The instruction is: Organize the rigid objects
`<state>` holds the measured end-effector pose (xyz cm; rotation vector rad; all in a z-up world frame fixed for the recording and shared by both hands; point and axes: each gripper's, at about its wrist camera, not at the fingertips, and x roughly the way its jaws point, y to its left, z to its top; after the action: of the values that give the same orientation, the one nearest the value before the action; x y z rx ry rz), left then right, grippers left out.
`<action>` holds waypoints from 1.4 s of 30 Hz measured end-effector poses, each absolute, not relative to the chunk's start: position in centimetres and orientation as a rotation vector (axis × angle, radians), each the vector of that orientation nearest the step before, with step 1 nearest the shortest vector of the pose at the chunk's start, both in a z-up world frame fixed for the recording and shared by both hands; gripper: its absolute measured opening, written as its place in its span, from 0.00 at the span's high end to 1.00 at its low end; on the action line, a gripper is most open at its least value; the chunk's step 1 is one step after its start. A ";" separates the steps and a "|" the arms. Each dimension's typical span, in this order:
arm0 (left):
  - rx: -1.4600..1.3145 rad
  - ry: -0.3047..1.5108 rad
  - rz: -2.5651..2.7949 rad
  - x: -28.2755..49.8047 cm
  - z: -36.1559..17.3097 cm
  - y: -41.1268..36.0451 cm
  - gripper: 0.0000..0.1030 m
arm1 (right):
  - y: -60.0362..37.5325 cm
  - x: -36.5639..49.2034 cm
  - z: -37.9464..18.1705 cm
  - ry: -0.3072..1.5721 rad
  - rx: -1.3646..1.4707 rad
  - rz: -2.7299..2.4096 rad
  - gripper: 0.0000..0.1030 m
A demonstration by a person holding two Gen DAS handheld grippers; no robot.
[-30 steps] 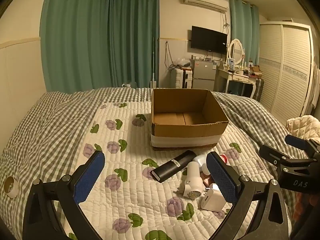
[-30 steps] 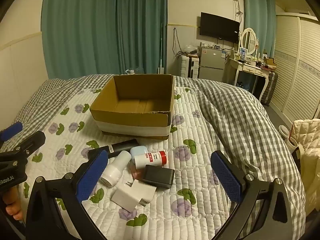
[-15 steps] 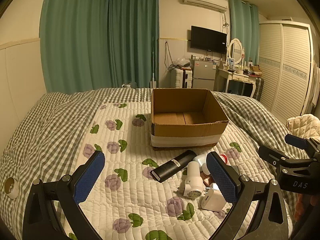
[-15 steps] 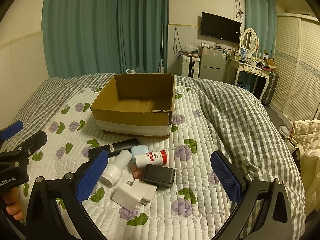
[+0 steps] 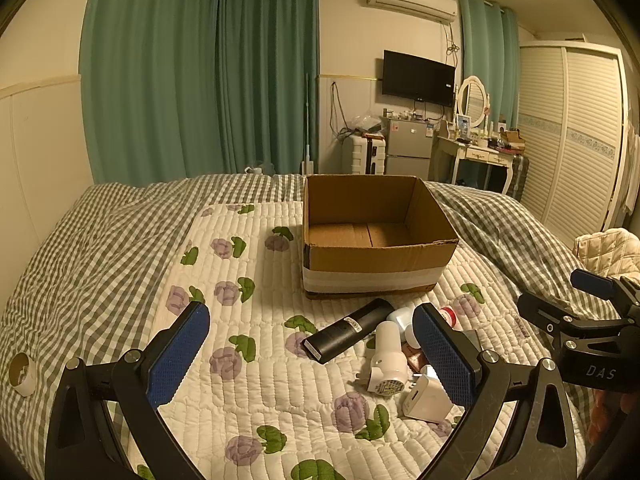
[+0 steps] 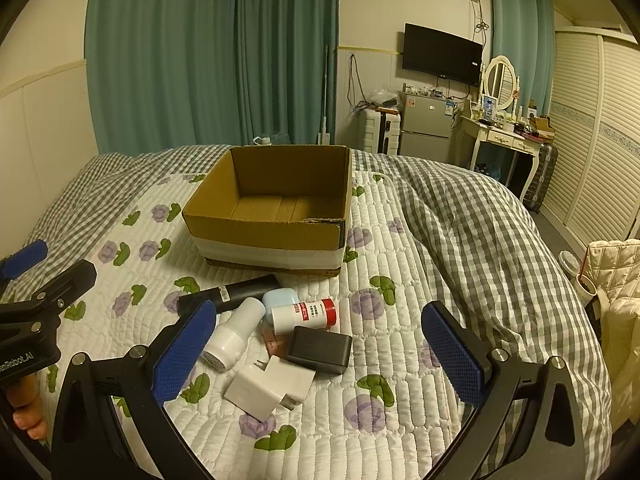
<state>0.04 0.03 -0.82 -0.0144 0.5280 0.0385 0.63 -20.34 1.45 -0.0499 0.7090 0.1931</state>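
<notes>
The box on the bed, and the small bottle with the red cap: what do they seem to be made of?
The box looks like brown corrugated cardboard, matte, with a rough torn edge on its near rim and a band of white tape around its lower part. The bottle seems to be smooth white plastic with a slight gloss, a printed label and a red cap; glass cannot be excluded.

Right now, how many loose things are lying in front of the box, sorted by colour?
White: 3, bottle, lint shaver, charger
Black: 2, long case, small box
Light blue: 1, case
Brown: 1, small item
Total: 7
</notes>
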 end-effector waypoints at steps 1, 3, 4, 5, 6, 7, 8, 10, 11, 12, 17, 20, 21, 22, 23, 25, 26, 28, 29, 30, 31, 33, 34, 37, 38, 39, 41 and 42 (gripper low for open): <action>-0.015 0.529 0.039 0.1 -0.9 0.1 0.00 | -20.4 0.7 1.4 0.709 -0.050 0.193 0.00; -0.015 0.530 0.038 0.2 -1.0 0.1 0.00 | -20.4 0.7 1.4 0.709 -0.050 0.194 0.00; -0.015 0.531 0.038 0.2 -1.2 0.1 0.00 | -20.4 0.7 1.4 0.710 -0.050 0.194 0.00; -0.014 0.532 0.038 0.2 -1.2 0.1 0.00 | -20.4 0.7 1.4 0.710 -0.050 0.193 0.00; -0.014 0.532 0.038 0.2 -1.2 0.1 0.00 | -20.4 0.7 1.4 0.711 -0.051 0.193 0.00; -0.013 0.531 0.037 0.1 -1.3 0.1 0.00 | -20.4 0.7 1.4 0.711 -0.051 0.193 0.00; -0.013 0.532 0.037 0.2 -1.2 0.1 0.00 | -20.3 0.7 1.4 0.711 -0.051 0.193 0.00; -0.013 0.532 0.036 0.1 -1.3 0.1 0.00 | -20.3 0.6 1.4 0.711 -0.051 0.193 0.00; -0.013 0.532 0.037 0.2 -1.2 0.1 0.00 | -20.3 0.7 1.3 0.711 -0.051 0.193 0.00; -0.013 0.533 0.038 0.2 -1.1 0.0 0.00 | -20.3 0.6 1.3 0.712 -0.052 0.193 0.00; -0.013 0.532 0.038 0.1 -1.2 0.0 0.00 | -20.3 0.7 1.3 0.712 -0.051 0.193 0.00; -0.012 0.532 0.038 0.1 -1.2 0.0 0.00 | -20.3 0.7 1.3 0.712 -0.051 0.193 0.00; -0.013 0.533 0.038 0.2 -1.1 0.0 0.00 | -20.3 0.7 1.3 0.714 -0.052 0.194 0.00; -0.013 0.533 0.038 0.2 -1.2 0.0 0.00 | -20.3 0.7 1.3 0.713 -0.052 0.193 0.00; -0.013 0.532 0.038 0.2 -1.2 0.0 0.00 | -20.3 0.7 1.3 0.713 -0.052 0.193 0.00; -0.012 0.532 0.038 0.2 -1.2 0.0 0.00 | -20.3 0.7 1.3 0.714 -0.052 0.194 0.00; -0.013 0.533 0.039 0.2 -1.2 0.0 0.00 | -20.3 0.7 1.3 0.714 -0.052 0.193 0.00; -0.012 0.534 0.039 0.2 -1.2 0.0 0.00 | -20.3 0.7 1.3 0.713 -0.052 0.194 0.00; -0.012 0.534 0.039 0.2 -1.1 0.0 0.00 | -20.3 0.7 1.3 0.714 -0.052 0.193 0.00; -0.012 0.534 0.039 0.2 -1.1 0.0 0.00 | -20.3 0.7 1.3 0.714 -0.052 0.193 0.00; -0.013 0.535 0.037 0.2 -1.2 0.0 0.00 | -20.3 0.7 1.3 0.714 -0.052 0.193 0.00; -0.015 0.537 0.034 0.2 -1.1 0.0 0.00 | -20.3 0.7 1.3 0.714 -0.051 0.193 0.00; -0.016 0.537 0.034 0.2 -1.1 0.0 0.00 | -20.3 0.7 1.4 0.714 -0.052 0.194 0.00; -0.016 0.538 0.032 0.2 -1.1 0.0 0.00 | -20.3 0.7 1.4 0.715 -0.052 0.193 0.00; -0.016 0.538 0.031 0.2 -1.1 -0.1 0.00 | -20.3 0.7 1.4 0.714 -0.052 0.193 0.00; -0.017 0.535 0.027 0.2 -1.1 0.0 0.00 | -20.3 0.6 1.4 0.714 -0.052 0.192 0.00; -0.014 0.530 0.021 0.1 -1.0 -0.2 0.00 | -20.3 0.6 1.4 0.713 -0.052 0.192 0.00; -0.013 0.530 0.019 0.1 -1.0 -0.3 0.00 | -20.3 0.5 1.4 0.710 -0.052 0.192 0.00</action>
<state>0.08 -0.30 -0.96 -0.0131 0.5296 0.0186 0.51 -20.27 1.41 -0.0517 0.7100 0.1923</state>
